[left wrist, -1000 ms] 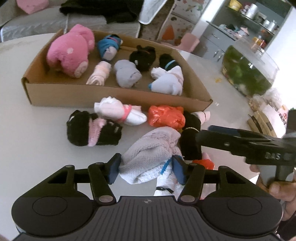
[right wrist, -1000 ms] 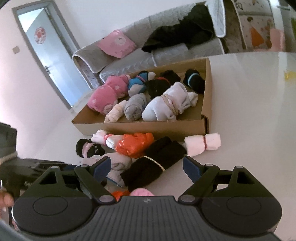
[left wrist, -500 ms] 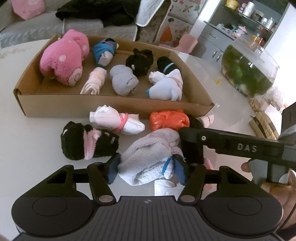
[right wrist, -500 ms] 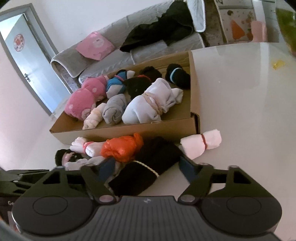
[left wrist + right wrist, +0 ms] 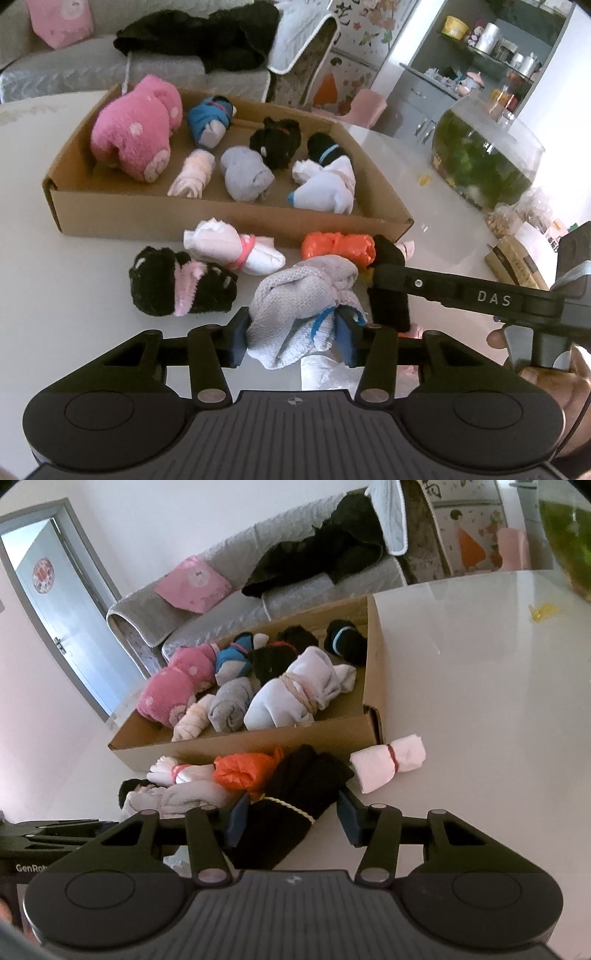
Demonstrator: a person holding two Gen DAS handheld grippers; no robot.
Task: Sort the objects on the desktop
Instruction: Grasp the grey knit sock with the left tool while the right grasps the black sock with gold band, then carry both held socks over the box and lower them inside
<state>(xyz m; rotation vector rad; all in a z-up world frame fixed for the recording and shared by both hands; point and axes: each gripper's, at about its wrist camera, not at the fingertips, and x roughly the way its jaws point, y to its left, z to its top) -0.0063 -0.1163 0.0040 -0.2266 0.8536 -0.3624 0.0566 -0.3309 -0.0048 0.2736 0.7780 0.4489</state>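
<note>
Underneath everything, the white counter (image 5: 55,295) carries all the things and spreads ahead of both claws. Ahead of the left claw (image 5: 291,338), past the loose bundles, stands the brown cardboard box (image 5: 166,212), open on top. Inside it lie rolled sock bundles: a big pink fluffy bundle (image 5: 136,136) at the far left, then a blue bundle (image 5: 208,122), a pale pink roll (image 5: 194,173), a grey roll (image 5: 245,177), a black fluffy bundle (image 5: 275,142), a black roll with a blue band (image 5: 327,149) and a white bundle (image 5: 327,186).

Between the box and the claws, more bundles rest on the counter. To the front left of the left claw lies a black and pink bundle (image 5: 177,282); just ahead of it, a white bundle with a pink band (image 5: 232,249); to the front right, an orange bundle (image 5: 338,247).

The left claw is closing, and both its pads press the sides of the lilac grey bundle (image 5: 303,295), which fills the gap between them.

The right claw (image 5: 291,821) is closing too. The black bundle with a cream cord (image 5: 295,805) lies between its fingers; the left pad touches it, while the right pad seems still a little apart from it. Just ahead and to the right of this claw lies a pink roll with a red band (image 5: 388,762).
</note>
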